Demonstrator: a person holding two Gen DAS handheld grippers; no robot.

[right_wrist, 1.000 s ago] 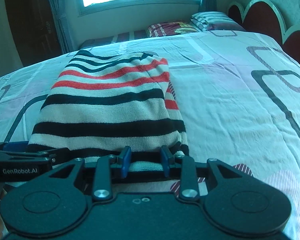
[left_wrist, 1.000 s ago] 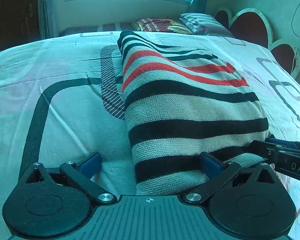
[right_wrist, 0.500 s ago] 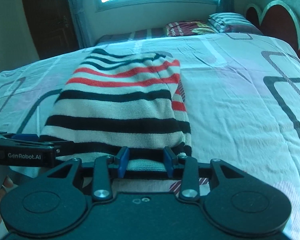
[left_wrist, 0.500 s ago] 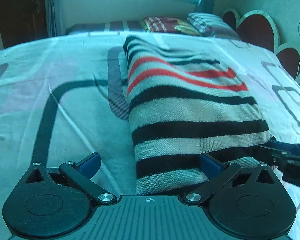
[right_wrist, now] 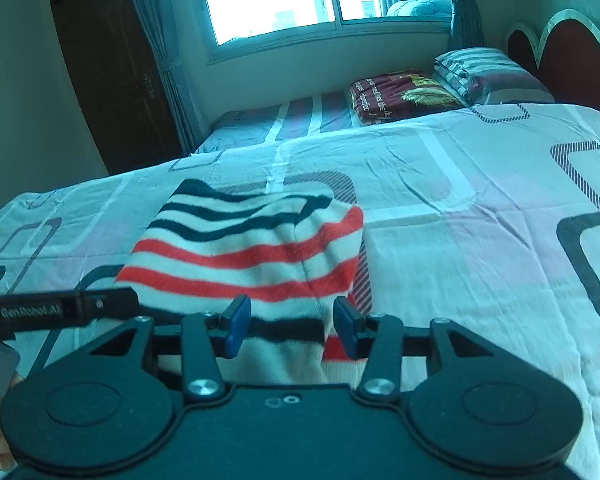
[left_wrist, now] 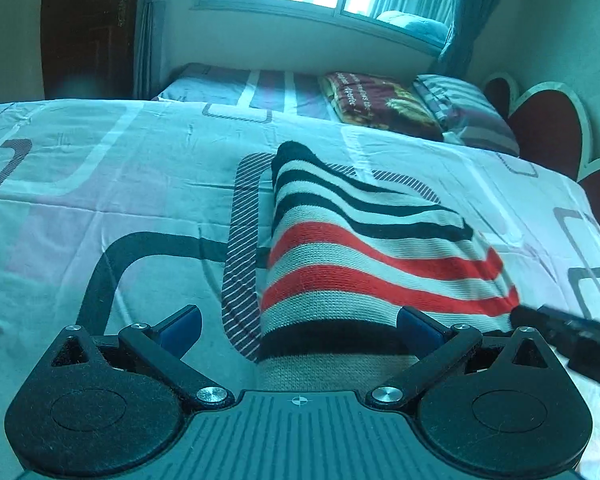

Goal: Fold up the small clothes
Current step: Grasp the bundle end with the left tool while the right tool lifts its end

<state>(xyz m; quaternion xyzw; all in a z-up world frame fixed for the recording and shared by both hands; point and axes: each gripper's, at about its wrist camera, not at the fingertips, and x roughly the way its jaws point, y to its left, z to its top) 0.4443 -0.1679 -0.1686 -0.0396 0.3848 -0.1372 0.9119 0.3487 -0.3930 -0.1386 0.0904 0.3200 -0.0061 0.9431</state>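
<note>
A striped knit sweater (left_wrist: 364, 256) in black, white and red lies on the bed; it also shows in the right wrist view (right_wrist: 252, 252). My left gripper (left_wrist: 298, 326) is wide open, its near-left corner of the sweater lying between the blue pads. My right gripper (right_wrist: 288, 326) is partly open around the sweater's near edge, the cloth lying between its pads. The near hem is raised off the sheet and hangs over both grippers. The right gripper shows in the left wrist view (left_wrist: 572, 336), the left gripper in the right wrist view (right_wrist: 60, 310).
The bed sheet (left_wrist: 100, 208) is pale with dark rounded-rectangle prints. Pillows and a folded blanket (right_wrist: 404, 94) lie at the far end. A red headboard (right_wrist: 572, 52) stands at right, a window and a dark wardrobe (right_wrist: 112, 64) behind.
Both grippers have risen and moved forward over the sweater, carrying its near edge up. The right gripper's jaws have widened. Less of the sweater's lower stripes shows.
</note>
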